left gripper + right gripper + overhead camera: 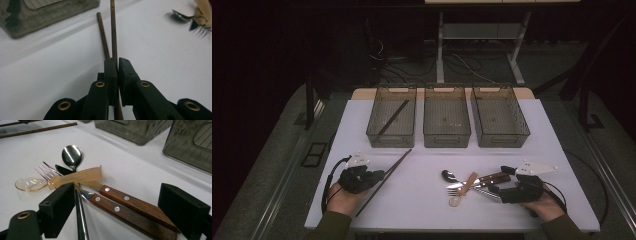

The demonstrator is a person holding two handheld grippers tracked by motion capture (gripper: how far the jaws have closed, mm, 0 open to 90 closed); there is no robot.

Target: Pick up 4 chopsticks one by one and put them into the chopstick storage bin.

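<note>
One chopstick (393,117) already binned in left tray (373,131), second chopstick (114,30) clenched in left gripper (117,61) above table; right gripper (120,202) spread over unsorted cutlery (knives, fork, spoons) (75,176).

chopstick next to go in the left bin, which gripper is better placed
Left: the left gripper is already shut on a chopstick near the left bin. The right gripper is open over the cutlery pile.

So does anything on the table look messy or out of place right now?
Yes: the cutlery pile by the right gripper lies tangled, a translucent plastic spoon across fork and wooden-handled knives. One chopstick sits alone in the left bin.
</note>
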